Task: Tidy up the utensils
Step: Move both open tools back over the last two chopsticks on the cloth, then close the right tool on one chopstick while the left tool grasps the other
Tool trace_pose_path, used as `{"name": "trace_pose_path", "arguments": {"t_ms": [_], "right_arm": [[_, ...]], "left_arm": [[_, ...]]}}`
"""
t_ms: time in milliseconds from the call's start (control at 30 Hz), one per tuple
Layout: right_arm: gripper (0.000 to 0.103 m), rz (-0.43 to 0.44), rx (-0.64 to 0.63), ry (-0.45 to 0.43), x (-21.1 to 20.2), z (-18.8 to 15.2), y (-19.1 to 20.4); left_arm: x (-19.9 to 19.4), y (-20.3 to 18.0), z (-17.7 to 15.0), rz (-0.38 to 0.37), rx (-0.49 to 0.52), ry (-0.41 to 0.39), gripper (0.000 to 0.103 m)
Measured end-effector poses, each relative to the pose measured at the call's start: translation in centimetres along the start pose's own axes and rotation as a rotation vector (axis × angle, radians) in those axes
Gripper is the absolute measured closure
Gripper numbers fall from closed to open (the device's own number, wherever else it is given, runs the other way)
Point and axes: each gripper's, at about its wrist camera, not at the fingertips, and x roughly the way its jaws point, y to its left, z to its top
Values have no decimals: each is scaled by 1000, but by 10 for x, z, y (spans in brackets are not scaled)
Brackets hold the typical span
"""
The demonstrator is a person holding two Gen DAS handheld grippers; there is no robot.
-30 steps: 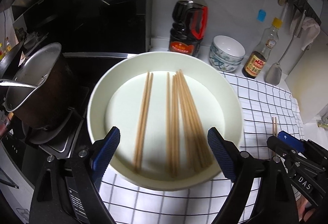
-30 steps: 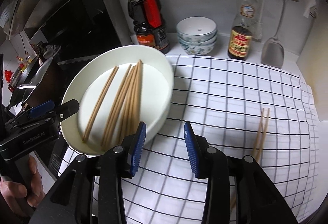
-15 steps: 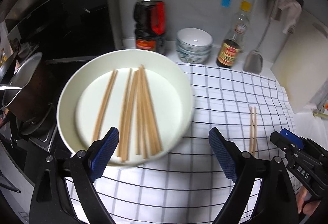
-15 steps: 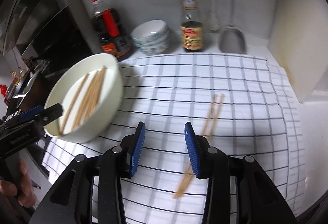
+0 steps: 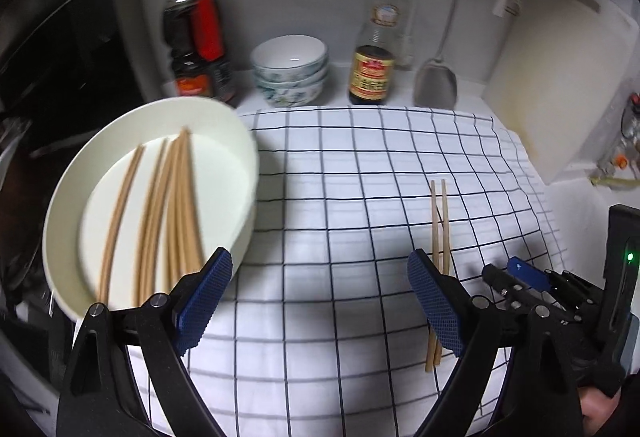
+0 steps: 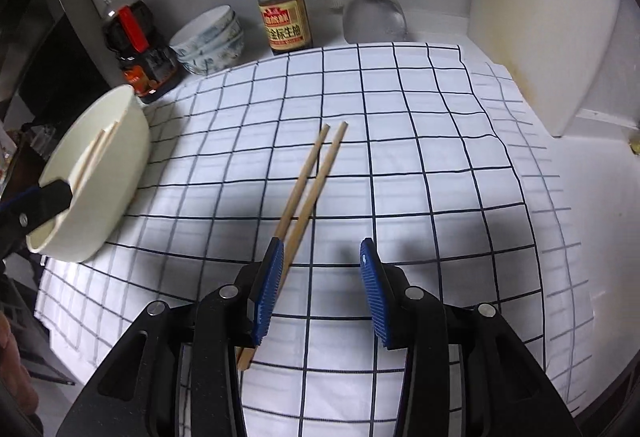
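A white bowl (image 5: 240, 141) at the left edge of the checked cloth (image 5: 360, 165) holds several wooden chopsticks (image 5: 176, 205); it also shows in the right wrist view (image 6: 116, 157). A loose pair of chopsticks (image 5: 438, 221) lies on the cloth to the right, also in the right wrist view (image 6: 316, 173). My left gripper (image 5: 320, 297) is open and empty, low over the cloth between bowl and pair. My right gripper (image 6: 320, 289) is open and empty, just over the pair's near end, whose sticks pass by its left finger (image 6: 270, 277).
Along the back wall stand a dark sauce bottle (image 5: 196, 49), stacked patterned bowls (image 5: 290, 71), a soy sauce bottle (image 5: 376, 41) and a metal spatula (image 5: 436, 77). A white cutting board (image 5: 560, 77) leans at the right. A dark stove area lies left of the bowl.
Both grippers have swung to the right, away from the bowl. The right gripper has come down over the loose pair of chopsticks. The bowl now sits at the left of both views.
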Motion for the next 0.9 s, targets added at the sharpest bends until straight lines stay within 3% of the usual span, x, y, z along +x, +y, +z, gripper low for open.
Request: {"name": "trace_pose_path", "arguments": {"t_ms": [267, 667, 700, 800, 900], "right_arm": [[65, -27, 46, 11, 21, -1, 8], [66, -108, 21, 44, 45, -13, 26], [67, -116, 14, 38, 45, -14, 27], [92, -129, -7, 37, 44, -14, 25], [96, -120, -4, 36, 43, -15, 20]], "left_arm": [[34, -4, 3, -66, 22, 47, 15], [48, 4, 3, -78, 47, 64, 15], [49, 3, 3, -79, 48, 64, 15], [53, 0, 2, -87, 52, 64, 15], [58, -8, 1, -99, 62, 63, 15]]}}
